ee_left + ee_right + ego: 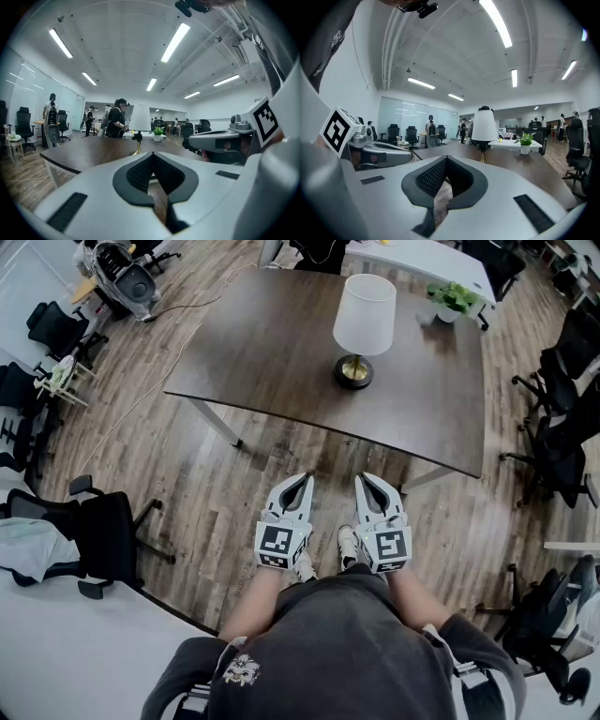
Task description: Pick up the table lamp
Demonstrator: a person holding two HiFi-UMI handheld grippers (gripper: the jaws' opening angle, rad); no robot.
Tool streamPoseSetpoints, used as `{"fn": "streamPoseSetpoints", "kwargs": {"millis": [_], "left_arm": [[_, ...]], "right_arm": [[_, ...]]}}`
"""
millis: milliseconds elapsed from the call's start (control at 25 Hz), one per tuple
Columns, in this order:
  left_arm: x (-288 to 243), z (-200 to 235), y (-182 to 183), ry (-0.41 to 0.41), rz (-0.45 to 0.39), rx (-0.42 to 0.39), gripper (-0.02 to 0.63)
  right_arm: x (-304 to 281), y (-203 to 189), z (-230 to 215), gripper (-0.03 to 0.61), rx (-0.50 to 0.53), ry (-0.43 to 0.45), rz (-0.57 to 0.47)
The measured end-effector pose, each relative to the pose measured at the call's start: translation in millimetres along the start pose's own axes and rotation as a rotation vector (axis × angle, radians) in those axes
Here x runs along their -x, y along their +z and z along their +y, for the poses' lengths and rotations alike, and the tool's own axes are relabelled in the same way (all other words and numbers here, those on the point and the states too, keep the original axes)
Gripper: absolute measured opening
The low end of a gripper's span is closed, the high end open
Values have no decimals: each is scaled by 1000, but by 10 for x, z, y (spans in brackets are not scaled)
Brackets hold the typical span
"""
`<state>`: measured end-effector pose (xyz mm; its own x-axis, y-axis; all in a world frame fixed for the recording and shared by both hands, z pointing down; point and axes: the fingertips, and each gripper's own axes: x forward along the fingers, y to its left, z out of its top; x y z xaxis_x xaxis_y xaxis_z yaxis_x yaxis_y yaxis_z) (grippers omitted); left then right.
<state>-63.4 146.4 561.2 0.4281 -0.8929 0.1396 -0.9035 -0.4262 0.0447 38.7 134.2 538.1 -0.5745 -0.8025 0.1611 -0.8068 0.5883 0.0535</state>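
Two grippers, both empty, jaws closed tip to tip. Left gripper [302,478] & right gripper [364,478] sit side by side at 6 o'clock in the head view, over the wood floor [216,512], short of the dark table [272,343]. Table lamp [362,324] (white shade, brass stem, dark round base) stands upright on the table at 12 o'clock from the grippers, well apart from both. Small potted plant [454,298] is at 1 o'clock of the lamp, on a white table [422,257]. Office chairs [103,531] at 3 & 9 o'clock.
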Motion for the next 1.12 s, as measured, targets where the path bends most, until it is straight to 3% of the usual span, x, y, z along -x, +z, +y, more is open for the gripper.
{"fn": "streamPoseSetpoints", "kwargs": {"millis": [360,720,1120], "left_arm": [[221,46,184,-13,-29,-39,8],[427,76,157,-87,-38,-39,8],[501,-5,81,-132,-40,-29,8]], "right_arm": [[116,171,196,25,19,-59,-28],[291,279,352,25,-19,-141,-89],[393,139,404,25,-43,-182,-36]]}}
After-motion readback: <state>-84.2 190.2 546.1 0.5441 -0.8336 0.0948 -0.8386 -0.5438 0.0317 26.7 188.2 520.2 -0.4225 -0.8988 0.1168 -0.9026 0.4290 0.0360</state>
